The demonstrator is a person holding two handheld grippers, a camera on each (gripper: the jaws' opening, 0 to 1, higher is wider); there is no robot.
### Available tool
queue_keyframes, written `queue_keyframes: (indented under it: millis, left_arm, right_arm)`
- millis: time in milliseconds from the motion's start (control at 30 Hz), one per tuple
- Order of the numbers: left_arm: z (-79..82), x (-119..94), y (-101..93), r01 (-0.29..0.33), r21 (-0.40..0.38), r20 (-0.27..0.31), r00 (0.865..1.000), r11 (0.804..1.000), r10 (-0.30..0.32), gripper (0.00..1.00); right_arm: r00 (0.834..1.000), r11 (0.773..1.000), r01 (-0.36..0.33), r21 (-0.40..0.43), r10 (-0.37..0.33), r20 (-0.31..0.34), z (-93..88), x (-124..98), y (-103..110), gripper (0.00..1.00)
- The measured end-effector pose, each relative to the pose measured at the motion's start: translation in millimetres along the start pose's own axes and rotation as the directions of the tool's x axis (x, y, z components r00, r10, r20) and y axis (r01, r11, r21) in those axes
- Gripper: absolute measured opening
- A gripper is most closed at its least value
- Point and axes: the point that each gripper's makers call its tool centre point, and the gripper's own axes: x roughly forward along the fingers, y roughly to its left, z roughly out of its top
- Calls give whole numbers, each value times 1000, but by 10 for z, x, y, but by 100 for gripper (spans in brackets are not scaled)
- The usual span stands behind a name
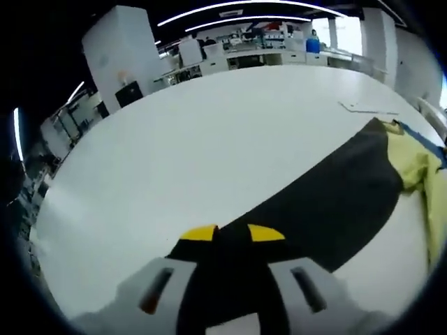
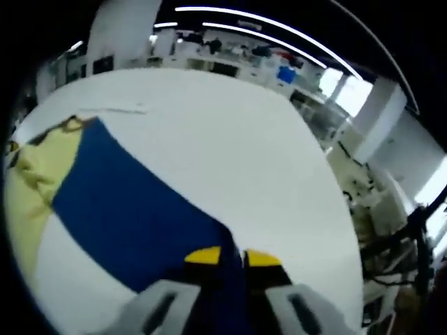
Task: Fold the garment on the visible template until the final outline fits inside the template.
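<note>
Left gripper point(image 1: 232, 233): seen in the left gripper view, its two yellow-tipped jaws are closed down on a fold of black cloth, with the fabric bunched between them and running back toward the camera.
Right gripper point(image 2: 232, 257): seen in the right gripper view, its yellow-tipped jaws are pinched together on a fold of blue cloth, which fills the narrow gap between them.
Garment point(image 1: 335, 199): one piece of clothing in three colours, lying on the white table; it stretches from each gripper away across the tabletop.
Black sleeve point(image 1: 328, 202): a long dark band running from the left gripper diagonally to the yellow part of the garment.
Blue sleeve point(image 2: 133, 209): a broad blue band running from the right gripper to the yellow part of the garment, lying flat on the table.
Yellow body panel point(image 2: 31, 174): pale yellow cloth at the far end of both sleeves from the grippers, somewhat rumpled where it meets the black sleeve.
White table point(image 1: 209, 146): large, pale and smooth, it carries the whole garment.
Thin marked line point(image 1: 367, 109): a faint line on the table just beyond the garment's far edge; whether it belongs to the template cannot be told.
Room behind the table: white columns, shelves and ceiling light strips, too blurred for detail.
</note>
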Motion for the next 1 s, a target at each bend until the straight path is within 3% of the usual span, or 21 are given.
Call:
queue_keyframes:
  millis: [133, 267, 367, 467, 500, 700, 867, 933, 1000]
  left_arm:
    - [-8, -94, 30, 28, 8, 30, 999, 1000, -28, 31]
    - [-43, -171, -22, 46, 34, 36, 998, 998, -47, 52]
    - [-33, -413, -180, 106, 66, 68, 992, 992, -111, 58]
    - [-29, -627, -383, 165, 55, 93, 981, 985, -170, 65]
    - [-50, -786, -484, 180, 56, 104, 977, 982, -185, 68]
    - [45, -920, -647, 265, 46, 162, 949, 963, -269, 81]
    - [42, -1166, -877, 318, 44, 181, 930, 947, -321, 87]
    - [63, -1332, -1037, 340, 29, 191, 921, 940, -339, 87]
    - [85, -1450, -1162, 359, 17, 207, 912, 933, -354, 86]
  right_arm:
    - [999, 1000, -28, 13, 27, 47, 118, -101, 128, 44]
    - [988, 991, -122, 50, 117, 99, 238, -252, 458, 63]
    - [978, 981, -177, 82, 166, 127, 309, -354, 661, 71]
    - [965, 972, -229, 57, 219, 143, 385, -430, 885, 77]
    - [961, 969, -242, 50, 232, 148, 397, -474, 961, 78]
    - [917, 932, -362, -8, 357, 178, 536, -665, 1462, 91]
    - [880, 895, -442, -64, 447, 164, 551, -928, 1966, 96]
    - [851, 863, -498, -91, 506, 141, 536, -1041, 2201, 97]
    - [833, 839, -530, -125, 542, 110, 496, -1131, 2417, 97]
